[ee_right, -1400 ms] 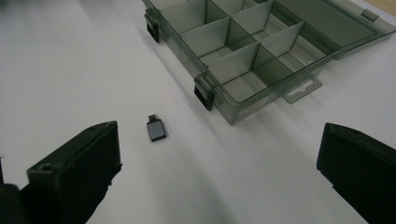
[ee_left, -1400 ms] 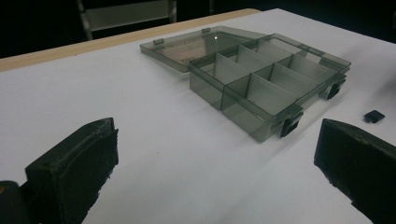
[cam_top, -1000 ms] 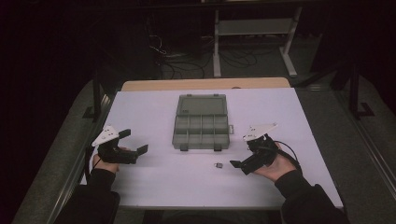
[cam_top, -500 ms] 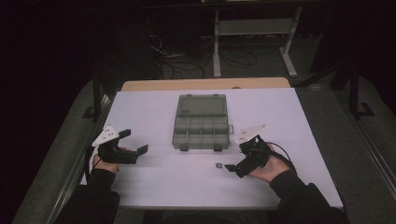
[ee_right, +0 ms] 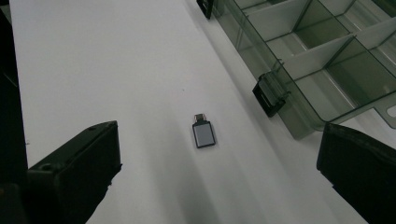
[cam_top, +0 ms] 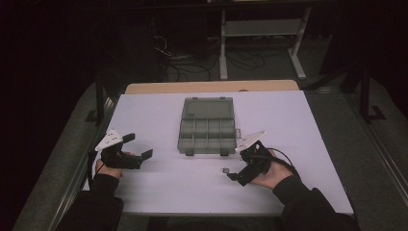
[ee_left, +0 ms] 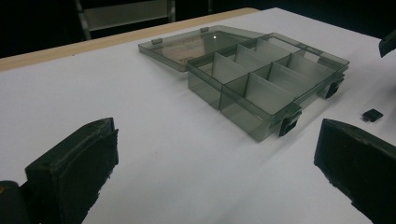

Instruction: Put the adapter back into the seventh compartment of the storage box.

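Right gripper view: small grey adapter (ee_right: 204, 134) flat on desk (ee_right: 93, 70), between spread fingers (ee_right: 74, 172) of right gripper (cam_top: 239, 174), near front edge, just beside open organizer box (cam_top: 207, 126). Judged light, rigid, smooth; pinch across long sides. Left gripper (cam_top: 139, 147) spread, empty.

Small grey adapter (ee_right: 204, 134), rectangular, what looks like a short plug at one end; lies flat on white tabletop (ee_right: 93, 70), just beside the open smoky compartment box (ee_right: 322, 60), not touching.
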`<state>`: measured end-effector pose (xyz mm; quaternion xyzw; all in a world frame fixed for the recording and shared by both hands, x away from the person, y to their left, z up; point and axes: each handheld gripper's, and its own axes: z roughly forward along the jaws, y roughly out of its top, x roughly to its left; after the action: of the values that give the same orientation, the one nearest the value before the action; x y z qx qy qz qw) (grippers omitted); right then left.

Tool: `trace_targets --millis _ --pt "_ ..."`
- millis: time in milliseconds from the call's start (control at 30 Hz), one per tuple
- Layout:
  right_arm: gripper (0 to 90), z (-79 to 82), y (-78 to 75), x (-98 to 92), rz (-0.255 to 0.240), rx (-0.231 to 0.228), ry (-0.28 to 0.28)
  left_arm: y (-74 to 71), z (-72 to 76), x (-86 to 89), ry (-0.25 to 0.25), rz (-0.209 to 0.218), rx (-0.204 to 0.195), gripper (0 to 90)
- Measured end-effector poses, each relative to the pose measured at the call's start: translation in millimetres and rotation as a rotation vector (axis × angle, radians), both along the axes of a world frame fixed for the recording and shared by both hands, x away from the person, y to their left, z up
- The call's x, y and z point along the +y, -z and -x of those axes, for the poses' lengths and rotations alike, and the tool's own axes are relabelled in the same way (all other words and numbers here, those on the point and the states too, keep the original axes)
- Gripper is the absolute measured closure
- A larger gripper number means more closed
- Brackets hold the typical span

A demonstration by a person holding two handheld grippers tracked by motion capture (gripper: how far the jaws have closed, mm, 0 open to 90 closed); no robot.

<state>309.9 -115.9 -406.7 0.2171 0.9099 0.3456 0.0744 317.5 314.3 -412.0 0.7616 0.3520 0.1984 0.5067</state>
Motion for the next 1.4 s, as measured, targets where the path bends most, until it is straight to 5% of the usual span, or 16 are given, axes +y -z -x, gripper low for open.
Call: trace_targets --millis 1400 --pt "0.0 -8.0 26.0 30.2 0.076 0.066 -0.073 0.3 -0.3 -0.1 0.007 -0.004 0.001 0.0"
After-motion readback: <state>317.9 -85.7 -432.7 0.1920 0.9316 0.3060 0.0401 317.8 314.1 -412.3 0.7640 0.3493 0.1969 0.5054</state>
